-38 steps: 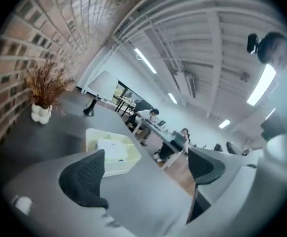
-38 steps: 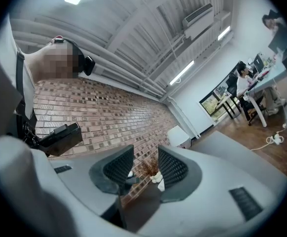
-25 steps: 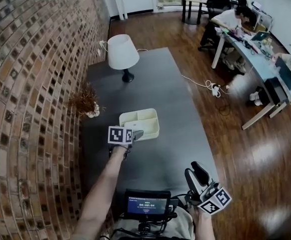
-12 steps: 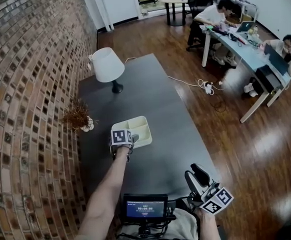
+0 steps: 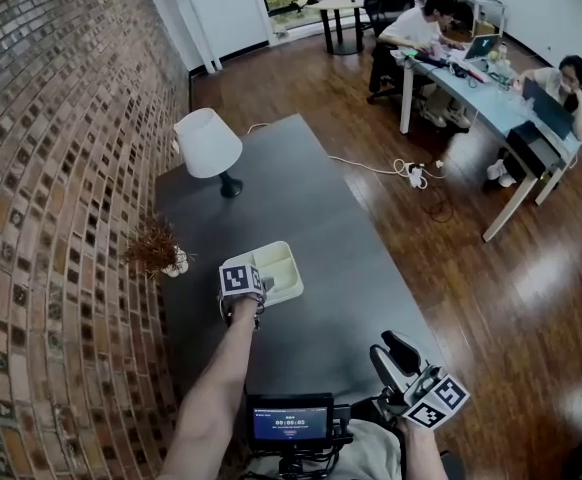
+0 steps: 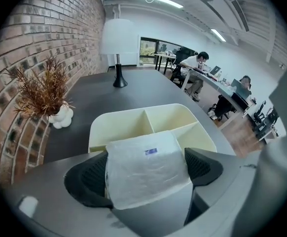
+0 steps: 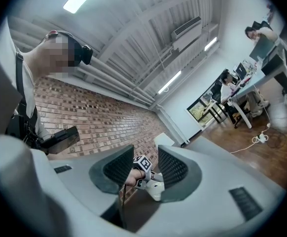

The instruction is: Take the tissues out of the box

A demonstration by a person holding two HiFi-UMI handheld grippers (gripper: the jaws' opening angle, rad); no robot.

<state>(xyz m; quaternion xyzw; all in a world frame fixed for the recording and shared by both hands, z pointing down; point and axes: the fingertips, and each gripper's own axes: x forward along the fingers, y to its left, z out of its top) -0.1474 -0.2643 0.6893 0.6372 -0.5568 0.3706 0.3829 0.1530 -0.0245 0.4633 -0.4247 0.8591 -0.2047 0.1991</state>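
Observation:
A cream divided box (image 6: 133, 123) lies on the dark table (image 5: 321, 218). A white plastic-wrapped tissue pack (image 6: 143, 154) stands at its near edge, between the jaws of my left gripper (image 6: 147, 172). Those jaws are closing, and both pads touch the sides of the pack. In the head view the left gripper (image 5: 259, 286) sits at the near left corner of the box (image 5: 283, 266); its marker cube hides the pack. My right gripper (image 5: 391, 346) hovers low at the table's near right corner. Its jaws (image 7: 146, 169) stand apart with nothing between them.
A white lamp (image 5: 209, 146) stands at the far end of the table, and a dried plant in a white vase (image 5: 156, 248) near the brick wall on the left. A small screen (image 5: 291, 420) sits at my chest. People work at desks (image 5: 491, 78) far right.
The head view has shifted a little. My left gripper has moved slightly forward to the near left corner of the box. The right gripper has barely moved.

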